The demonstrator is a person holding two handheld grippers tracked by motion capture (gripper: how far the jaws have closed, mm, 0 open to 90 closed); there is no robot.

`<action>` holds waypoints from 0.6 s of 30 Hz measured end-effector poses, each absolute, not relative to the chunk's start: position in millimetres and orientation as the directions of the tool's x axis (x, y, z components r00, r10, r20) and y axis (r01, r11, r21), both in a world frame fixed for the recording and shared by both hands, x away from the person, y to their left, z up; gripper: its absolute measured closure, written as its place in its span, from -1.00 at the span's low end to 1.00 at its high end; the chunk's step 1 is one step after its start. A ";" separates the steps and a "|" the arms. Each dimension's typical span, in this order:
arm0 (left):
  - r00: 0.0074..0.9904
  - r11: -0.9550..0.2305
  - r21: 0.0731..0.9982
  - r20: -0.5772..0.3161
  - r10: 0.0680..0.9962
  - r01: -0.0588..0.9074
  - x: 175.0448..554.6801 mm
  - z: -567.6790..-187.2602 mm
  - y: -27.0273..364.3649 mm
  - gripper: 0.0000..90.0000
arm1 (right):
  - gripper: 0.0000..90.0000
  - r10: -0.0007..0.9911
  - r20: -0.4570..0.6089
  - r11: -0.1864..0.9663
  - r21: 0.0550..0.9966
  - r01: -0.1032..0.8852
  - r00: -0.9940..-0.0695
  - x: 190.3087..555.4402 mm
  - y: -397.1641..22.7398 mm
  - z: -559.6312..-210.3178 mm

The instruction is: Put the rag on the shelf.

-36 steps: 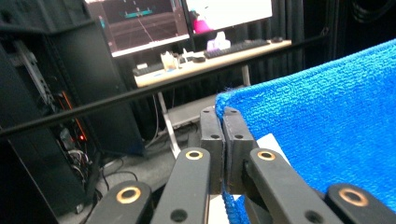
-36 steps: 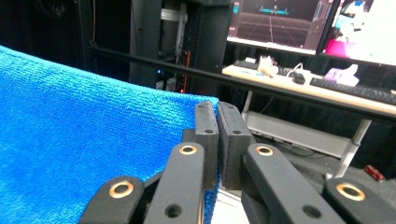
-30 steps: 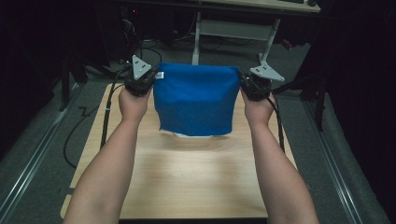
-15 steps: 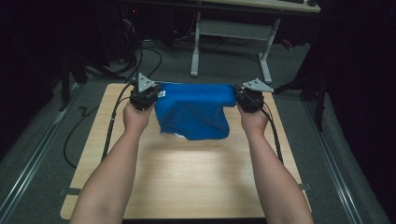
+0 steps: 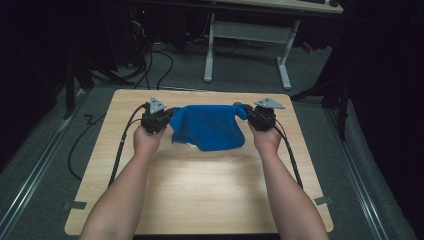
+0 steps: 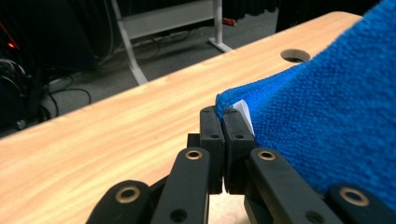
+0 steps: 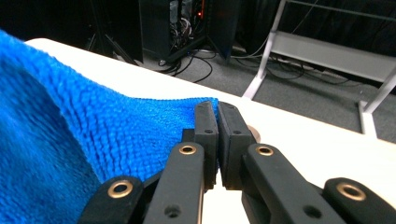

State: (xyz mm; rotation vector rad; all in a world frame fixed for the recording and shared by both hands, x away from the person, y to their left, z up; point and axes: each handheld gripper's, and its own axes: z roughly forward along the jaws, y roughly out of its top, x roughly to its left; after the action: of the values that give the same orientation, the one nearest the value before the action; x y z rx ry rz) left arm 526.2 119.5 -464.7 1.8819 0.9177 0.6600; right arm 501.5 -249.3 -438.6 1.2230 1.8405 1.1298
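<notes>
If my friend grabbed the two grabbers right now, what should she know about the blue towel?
Left hand-held gripper: shut on one top corner of the blue towel, near its white tag.
Right hand-held gripper: shut on the other top corner.
The towel hangs stretched between them over the far half of the wooden table, its lower edge bunched on the tabletop.
Done: both corners gripped.
Left: probably lay it down flat or folded, then open both grippers.
</notes>
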 end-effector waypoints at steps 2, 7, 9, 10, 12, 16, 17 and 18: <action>0.583 -0.310 0.893 0.068 0.810 0.327 525.3 -469.1 119.1 0.97 | 0.95 0.933 -0.049 0.192 0.906 0.378 -0.357 501.7 -248.7 -440.9; 0.602 -0.311 0.883 0.041 0.797 0.351 521.8 -480.1 116.8 0.97 | 0.95 0.928 -0.048 0.202 0.898 0.391 -0.369 501.0 -245.3 -451.9; 0.605 -0.315 0.881 0.042 0.795 0.352 520.9 -481.7 116.2 0.97 | 0.95 0.927 -0.044 0.202 0.895 0.397 -0.371 500.9 -244.7 -453.4; 0.608 -0.316 0.880 0.039 0.793 0.356 520.1 -483.1 115.6 0.97 | 0.95 0.928 -0.046 0.204 0.894 0.399 -0.370 500.7 -244.1 -454.4; 0.610 -0.318 0.878 0.038 0.792 0.358 518.7 -485.5 115.4 0.97 | 0.95 0.926 -0.045 0.206 0.893 0.400 -0.375 500.7 -243.7 -456.2; 0.619 -0.334 0.869 0.041 0.784 0.366 515.8 -490.4 113.9 0.97 | 0.95 0.922 -0.017 0.188 0.892 0.410 -0.386 499.6 -244.1 -462.1; 0.620 -0.335 0.871 0.045 0.784 0.360 514.5 -491.4 113.6 0.97 | 0.95 0.922 -0.017 0.188 0.892 0.410 -0.386 499.6 -244.1 -462.1; 0.621 -0.336 0.869 0.043 0.782 0.364 513.4 -493.1 113.5 0.97 | 0.95 0.924 -0.004 0.175 0.894 0.413 -0.382 498.7 -245.8 -465.1</action>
State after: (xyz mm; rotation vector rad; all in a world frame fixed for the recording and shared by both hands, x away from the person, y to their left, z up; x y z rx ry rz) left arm 513.4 113.5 -493.1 1.9400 0.9070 0.5834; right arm 498.7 -245.8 -465.1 1.2574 1.8861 1.1594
